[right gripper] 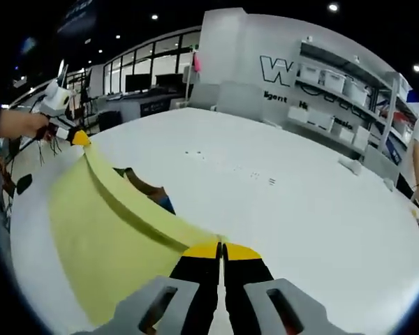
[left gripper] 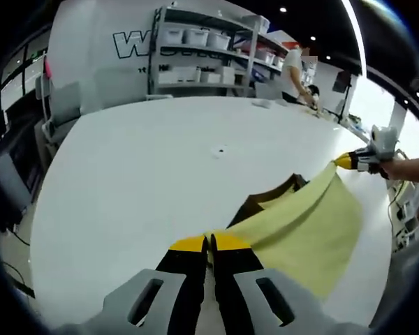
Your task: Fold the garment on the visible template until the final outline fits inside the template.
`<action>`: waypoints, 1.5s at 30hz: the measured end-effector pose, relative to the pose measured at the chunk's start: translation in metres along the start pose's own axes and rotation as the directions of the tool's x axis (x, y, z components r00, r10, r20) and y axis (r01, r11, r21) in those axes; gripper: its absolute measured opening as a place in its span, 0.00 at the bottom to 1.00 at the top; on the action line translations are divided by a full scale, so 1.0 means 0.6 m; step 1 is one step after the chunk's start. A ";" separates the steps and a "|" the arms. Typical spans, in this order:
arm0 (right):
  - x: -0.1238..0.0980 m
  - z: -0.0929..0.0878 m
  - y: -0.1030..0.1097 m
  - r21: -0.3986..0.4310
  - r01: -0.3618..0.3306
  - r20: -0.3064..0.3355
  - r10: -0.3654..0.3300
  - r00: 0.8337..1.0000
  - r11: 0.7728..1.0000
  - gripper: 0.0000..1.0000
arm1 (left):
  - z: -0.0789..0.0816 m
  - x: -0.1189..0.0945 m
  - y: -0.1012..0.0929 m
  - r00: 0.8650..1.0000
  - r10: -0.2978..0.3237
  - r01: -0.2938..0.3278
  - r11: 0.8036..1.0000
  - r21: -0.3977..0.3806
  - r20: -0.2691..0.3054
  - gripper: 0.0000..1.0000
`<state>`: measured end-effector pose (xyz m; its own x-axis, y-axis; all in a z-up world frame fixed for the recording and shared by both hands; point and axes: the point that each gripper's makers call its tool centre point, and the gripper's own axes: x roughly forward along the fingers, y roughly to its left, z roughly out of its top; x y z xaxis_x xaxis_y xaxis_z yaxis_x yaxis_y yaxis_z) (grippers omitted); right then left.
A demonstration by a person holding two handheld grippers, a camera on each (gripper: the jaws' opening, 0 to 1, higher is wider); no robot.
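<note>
White counter spans a large workshop with storage shelving along the far wall and a person standing at its far end. On this counter lies the garment, a pale yellow cloth whose near edge is lifted and stretched between two hand-held tools; a brown piece with a touch of blue shows beneath it, and whether this is the template cannot be told. Left gripper: fingers closed on one corner of the yellow edge, low over the counter. Right gripper: fingers likewise pinched shut on the opposite corner; seen from the left gripper view it sits at the far end of the taut edge, held by a hand. The cloth drapes and sags between the two grips, so it is judged light, soft and limp, apt to wrinkle or slip when slack; corners or hem edges are the sound places to hold. Both tools point toward each other across the span.
</note>
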<state>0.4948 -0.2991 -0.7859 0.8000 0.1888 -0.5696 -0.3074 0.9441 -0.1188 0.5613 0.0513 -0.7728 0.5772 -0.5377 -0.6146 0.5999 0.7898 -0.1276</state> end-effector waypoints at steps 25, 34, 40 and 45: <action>0.013 -0.026 0.015 -0.006 -0.012 -0.031 0.012 0.999 1.000 0.08 | -0.035 -0.008 0.023 0.998 0.053 -0.053 0.999 0.003 -0.019 0.12; -0.048 -0.049 0.044 0.067 -0.034 -0.008 0.034 0.999 0.997 0.17 | -0.072 -0.055 -0.007 1.000 0.022 -0.022 1.000 0.001 -0.013 0.19; -0.084 -0.078 0.073 0.083 -0.039 -0.017 0.041 0.999 0.996 0.20 | -0.095 -0.080 -0.024 1.000 0.005 -0.005 1.000 0.010 -0.017 0.21; -0.104 -0.091 0.086 0.103 -0.045 -0.020 0.047 0.999 0.994 0.22 | -0.106 -0.094 -0.035 1.000 -0.008 0.008 1.000 0.010 -0.007 0.24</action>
<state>0.4008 -0.2768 -0.8007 0.7741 0.2279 -0.5906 -0.2883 0.9575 -0.0084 0.4811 0.0839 -0.7847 0.5688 -0.5418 -0.6188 0.6097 0.7827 -0.1250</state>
